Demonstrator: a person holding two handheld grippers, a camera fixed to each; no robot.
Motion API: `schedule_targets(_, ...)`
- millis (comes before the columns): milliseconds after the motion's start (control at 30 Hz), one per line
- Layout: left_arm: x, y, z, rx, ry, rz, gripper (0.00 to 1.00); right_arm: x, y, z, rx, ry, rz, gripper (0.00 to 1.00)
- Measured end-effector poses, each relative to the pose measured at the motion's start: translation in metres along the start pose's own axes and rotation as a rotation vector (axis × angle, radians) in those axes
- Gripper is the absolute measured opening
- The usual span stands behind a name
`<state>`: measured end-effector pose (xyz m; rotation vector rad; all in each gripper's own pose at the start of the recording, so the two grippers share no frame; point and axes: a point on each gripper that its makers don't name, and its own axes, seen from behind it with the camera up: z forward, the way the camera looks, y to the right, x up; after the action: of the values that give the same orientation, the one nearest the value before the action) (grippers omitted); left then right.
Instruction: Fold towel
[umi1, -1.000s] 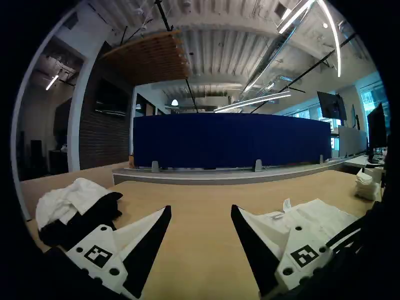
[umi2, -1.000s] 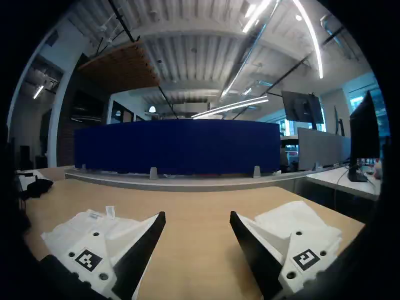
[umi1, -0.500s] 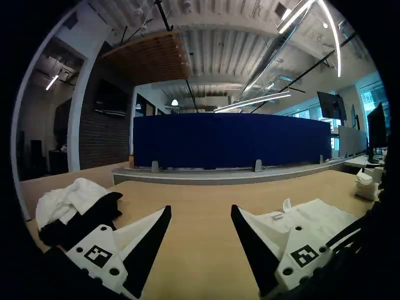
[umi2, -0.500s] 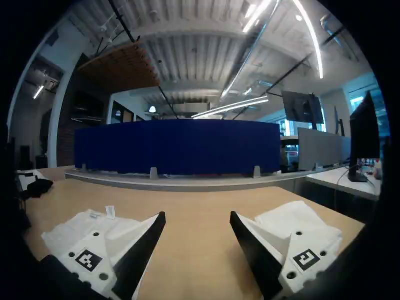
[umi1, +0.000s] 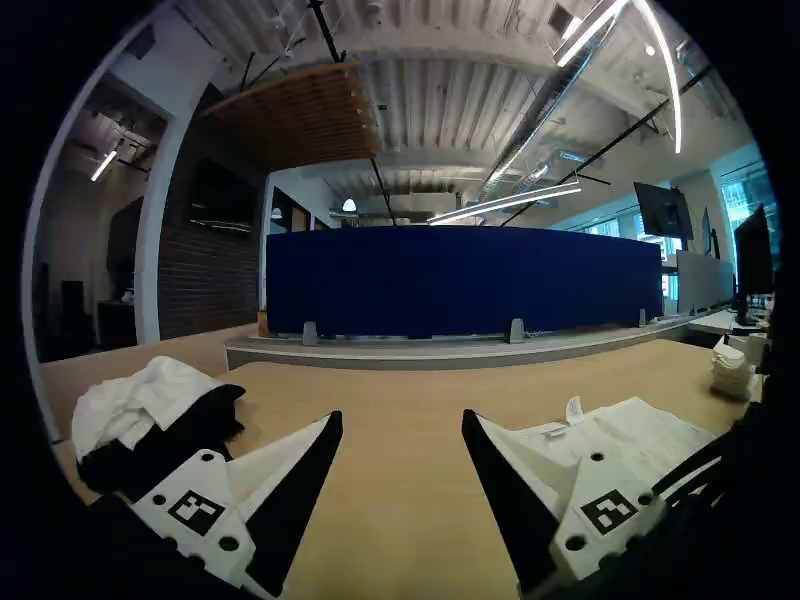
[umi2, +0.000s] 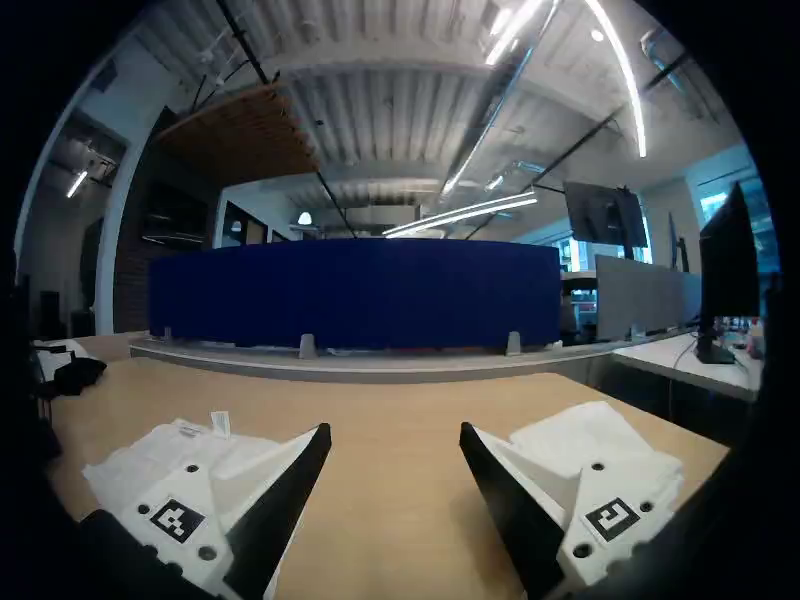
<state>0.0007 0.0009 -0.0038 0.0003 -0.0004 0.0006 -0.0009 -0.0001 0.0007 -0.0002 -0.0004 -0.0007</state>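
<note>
A flat white towel (umi1: 640, 430) with a small tag lies on the wooden table, behind my left gripper's right finger; the same towel (umi2: 170, 448) lies behind my right gripper's left finger. My left gripper (umi1: 400, 425) stands open low over the table with nothing between its fingers. My right gripper (umi2: 395, 435) is also open and holds nothing. A stack of folded white towels (umi2: 590, 435) sits behind my right gripper's right finger, and shows small at the far right as a folded stack (umi1: 732, 368).
A heap of white and black cloth (umi1: 150, 410) lies at the table's left, also seen far left (umi2: 65, 370). A blue divider panel (umi1: 460, 280) runs along the table's far edge. Monitors (umi2: 725, 280) stand on desks at the right.
</note>
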Motion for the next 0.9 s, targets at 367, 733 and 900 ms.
schedule_targets(367, 0.022, -0.001, 0.0, 0.001, 0.028, 0.004, 0.88, 0.013, 0.005, -0.001, -0.024, -0.007, -0.006, 1.0)
schedule_targets(733, 0.095, 0.003, -0.012, -0.011, 0.014, 0.026, 0.88, 0.097, -0.001, -0.016, -0.017, 0.015, -0.022, 1.0)
schedule_targets(900, 0.131, 0.005, -0.019, -0.018, -0.005, 0.024, 0.88, 0.14, -0.004, -0.022, -0.018, 0.025, -0.02, 1.0)
